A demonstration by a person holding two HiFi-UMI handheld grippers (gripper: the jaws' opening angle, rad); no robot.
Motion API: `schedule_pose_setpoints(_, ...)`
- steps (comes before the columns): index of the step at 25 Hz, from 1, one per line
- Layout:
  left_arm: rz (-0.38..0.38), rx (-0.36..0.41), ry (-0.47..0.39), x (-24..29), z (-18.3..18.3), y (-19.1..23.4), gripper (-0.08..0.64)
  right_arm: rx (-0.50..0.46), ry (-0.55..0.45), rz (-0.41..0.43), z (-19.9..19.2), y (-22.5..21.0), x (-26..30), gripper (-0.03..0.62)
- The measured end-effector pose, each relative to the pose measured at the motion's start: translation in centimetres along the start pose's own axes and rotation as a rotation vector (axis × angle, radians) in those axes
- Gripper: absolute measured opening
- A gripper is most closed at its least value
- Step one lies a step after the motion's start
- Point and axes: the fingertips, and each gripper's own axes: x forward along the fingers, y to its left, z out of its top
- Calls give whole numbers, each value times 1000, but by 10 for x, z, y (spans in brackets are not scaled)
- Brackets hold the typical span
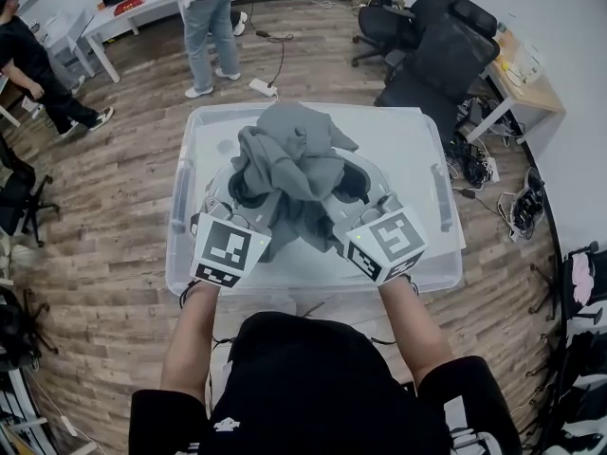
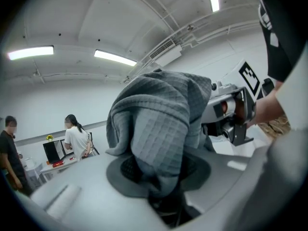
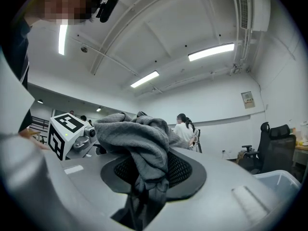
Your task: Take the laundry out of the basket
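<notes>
Jaws of your left gripper (image 2: 162,196): clenched on a fold of the grey garment (image 2: 159,129), quilted cloth pinched deep between the pads and heaped above them. Item between the two pairs of jaws: the same garment, one bunched bundle, held at its left side by one gripper and at its right side by the other, so neither is nearer. Its long axis appears to run from the jaws away from you, and the bulk rises above and beyond the jaw tips. Jaws of your right gripper (image 3: 143,186): likewise clamped on a twisted fold, cloth trailing down through the gap. Below both pairs of jaws: the basket (image 1: 438,254), a clear plastic tub, long side across you. The garment is lifted over its middle; whether its lowest folds touch the tub floor cannot be told. No other laundry shows in the parts of the tub you can see. Judgement: the coming move turns on carrying the bundle up and clear of the rim, both grips together. Under the tub: wood floor (image 1: 114,197). Beyond the left jaws: people (image 1: 211,27) standing by a white table (image 1: 123,12). Beyond the right jaws: black office chairs (image 1: 446,50), a cluttered desk (image 1: 526,79).
</notes>
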Motion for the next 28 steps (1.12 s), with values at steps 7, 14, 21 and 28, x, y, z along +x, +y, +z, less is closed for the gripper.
schedule_pose_setpoints(7, 22, -17, -24, -21, 13, -21, 115, -26, -36, 18, 9, 20, -25, 127)
schedule_pose_setpoints(14, 70, -30, -55, -41, 28, -39, 115, -3, -78, 35, 19, 34, -49, 127)
schedule_pose_setpoints(21, 84, -39, -67, -53, 37, -61, 115, 1, -92, 44, 23, 42, -73, 127)
schedule_pose_setpoints(28, 99, -50, -72, -67, 48, -79, 115, -1, -107, 59, 29, 50, -95, 127)
